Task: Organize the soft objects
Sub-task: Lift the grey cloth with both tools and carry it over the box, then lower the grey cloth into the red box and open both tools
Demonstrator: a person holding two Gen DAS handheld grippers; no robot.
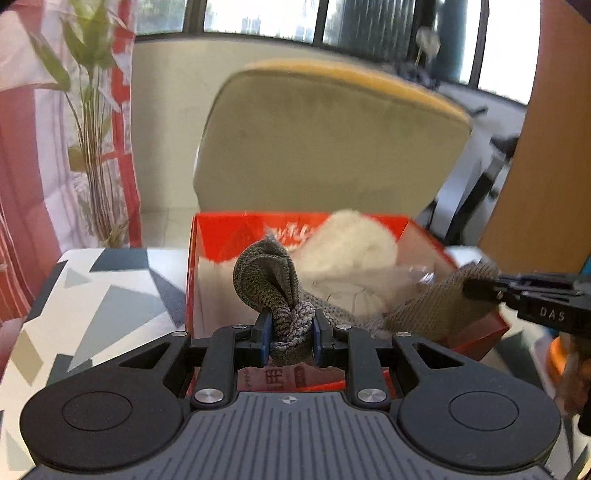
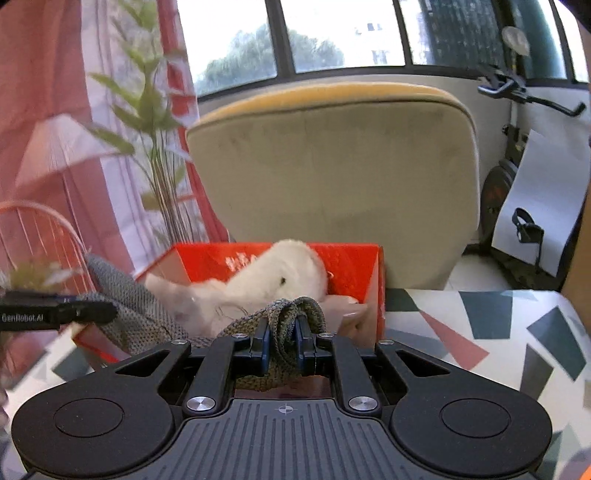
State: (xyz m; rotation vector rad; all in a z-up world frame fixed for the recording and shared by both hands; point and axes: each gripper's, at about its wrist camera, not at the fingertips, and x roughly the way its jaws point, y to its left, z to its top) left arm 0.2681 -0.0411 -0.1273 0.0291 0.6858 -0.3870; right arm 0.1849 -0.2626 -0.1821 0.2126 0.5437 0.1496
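I have the left gripper (image 1: 291, 332) and right gripper (image 2: 282, 345) each pinching a bunched end of the limp knit cloth (image 1: 266, 273) over the red box (image 1: 192, 280); it sags, so end grips suit.

We see a beige upholstered armchair with a mustard-yellow top edge (image 2: 332, 166) beyond the far edge of the geometric-patterned tabletop (image 2: 480, 332), dark-framed windows (image 2: 332, 33) letting in daylight, red-and-white curtains (image 1: 22, 166), and a tall green leafy plant (image 2: 155, 147).
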